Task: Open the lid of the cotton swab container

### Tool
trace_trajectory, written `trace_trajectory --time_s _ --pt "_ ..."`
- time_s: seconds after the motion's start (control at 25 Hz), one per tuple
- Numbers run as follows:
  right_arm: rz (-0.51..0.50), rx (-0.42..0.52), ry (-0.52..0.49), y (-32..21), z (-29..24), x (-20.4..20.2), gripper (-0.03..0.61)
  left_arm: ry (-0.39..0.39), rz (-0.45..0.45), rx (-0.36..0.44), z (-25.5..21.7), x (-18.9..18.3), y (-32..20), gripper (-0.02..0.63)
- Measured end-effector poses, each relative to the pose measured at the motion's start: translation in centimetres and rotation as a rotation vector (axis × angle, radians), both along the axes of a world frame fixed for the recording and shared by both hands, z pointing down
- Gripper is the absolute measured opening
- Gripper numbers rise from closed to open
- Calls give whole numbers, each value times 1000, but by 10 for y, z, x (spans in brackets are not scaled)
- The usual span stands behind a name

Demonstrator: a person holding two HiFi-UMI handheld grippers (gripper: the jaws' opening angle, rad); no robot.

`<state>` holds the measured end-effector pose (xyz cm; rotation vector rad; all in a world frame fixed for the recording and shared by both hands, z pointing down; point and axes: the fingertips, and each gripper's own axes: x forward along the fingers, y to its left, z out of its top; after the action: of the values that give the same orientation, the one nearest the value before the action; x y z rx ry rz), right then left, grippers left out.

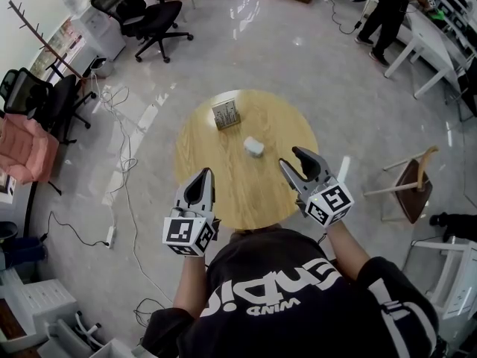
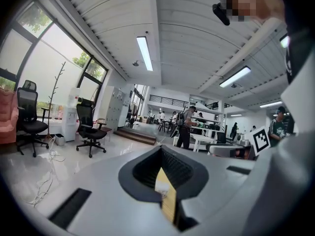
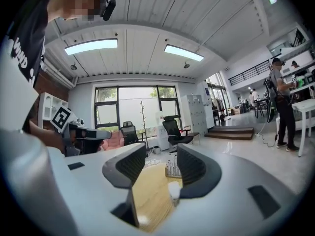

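Since neither gripper touches anything yet, the step in hand reads as the approach, with the lid still on. The cotton swab container (image 1: pixel 226 114), which I take to be the squarish box showing upright sticks through its side in the right gripper view (image 3: pixel 172 167), stands near the 12 o'clock edge of the round wooden tabletop (image 1: pixel 223 192). A small white box (image 1: pixel 253 146) sits at about 5 o'clock from it, closer to the tabletop's middle and apart from it; it could be the swab container instead, and the pictures do not settle that. The right gripper (image 1: pixel 294 161) hovers over the 4 o'clock edge with its jaws spread and nothing pinched, and along them both boxes line up in the gap, the white one nearer. The left gripper (image 1: pixel 203 176) hangs at the 7 o'clock edge, jaws pressed together and empty, aimed across the room rather than at either box. Next, one gripper would need to steady the container's body while the other catches the lid's edge, so the left jaws must spread and swing inward first.
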<state>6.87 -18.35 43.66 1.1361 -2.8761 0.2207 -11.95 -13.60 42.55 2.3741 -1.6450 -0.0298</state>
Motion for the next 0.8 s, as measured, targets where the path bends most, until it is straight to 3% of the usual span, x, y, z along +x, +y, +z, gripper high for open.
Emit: trace_trajectory --time_s 0.08,0.16,0.8 --pt "-27 -7 -11 -2 1 -6 245 -1 2 -2 0 -1 -3 9" --pt "-53 -10 -8 -4 3 -13 286 2 2 -4 0 -2 -6 9" --pt "-92 -72 146 -49 85 -31 290 -8 -13 -28 7 -11 -28 8"
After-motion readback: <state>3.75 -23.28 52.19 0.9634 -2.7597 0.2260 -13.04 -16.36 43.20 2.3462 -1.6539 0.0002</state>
